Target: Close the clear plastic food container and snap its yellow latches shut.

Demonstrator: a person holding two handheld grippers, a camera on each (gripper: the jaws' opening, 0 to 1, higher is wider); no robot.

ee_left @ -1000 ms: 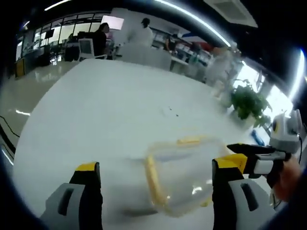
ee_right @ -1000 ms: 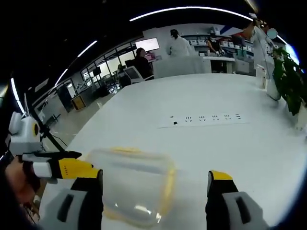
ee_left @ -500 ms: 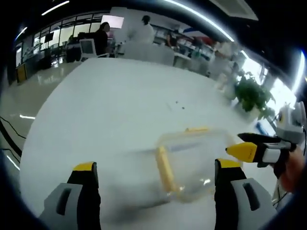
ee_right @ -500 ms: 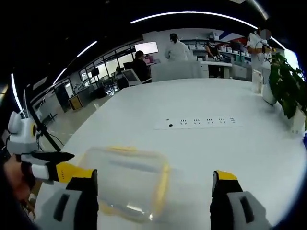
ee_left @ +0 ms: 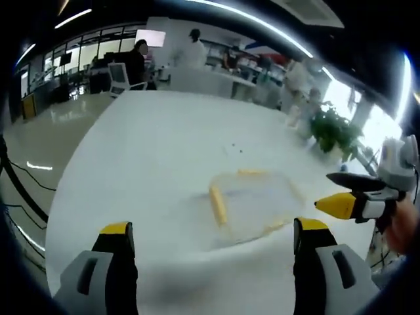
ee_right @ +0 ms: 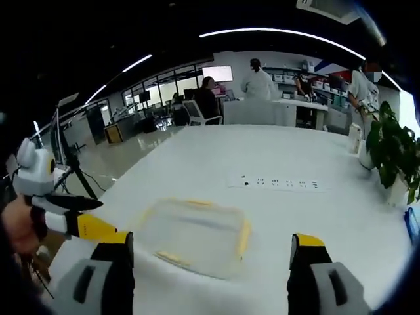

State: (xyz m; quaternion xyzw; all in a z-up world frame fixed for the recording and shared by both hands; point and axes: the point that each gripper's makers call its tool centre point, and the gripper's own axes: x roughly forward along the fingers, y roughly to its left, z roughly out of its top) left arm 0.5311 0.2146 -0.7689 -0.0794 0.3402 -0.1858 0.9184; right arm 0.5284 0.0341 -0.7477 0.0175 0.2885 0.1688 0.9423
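On table (ee_right: 341, 216), clear container (ee_right: 197, 236) flat, long axis slightly diagonal

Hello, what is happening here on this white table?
A person holds a gripper in each hand over a white table. A clear plastic food container with yellow latches lies flat on it. The left gripper and the right gripper both have open jaws and touch nothing. The lid looks to be on; whether the latches are snapped is unclear.
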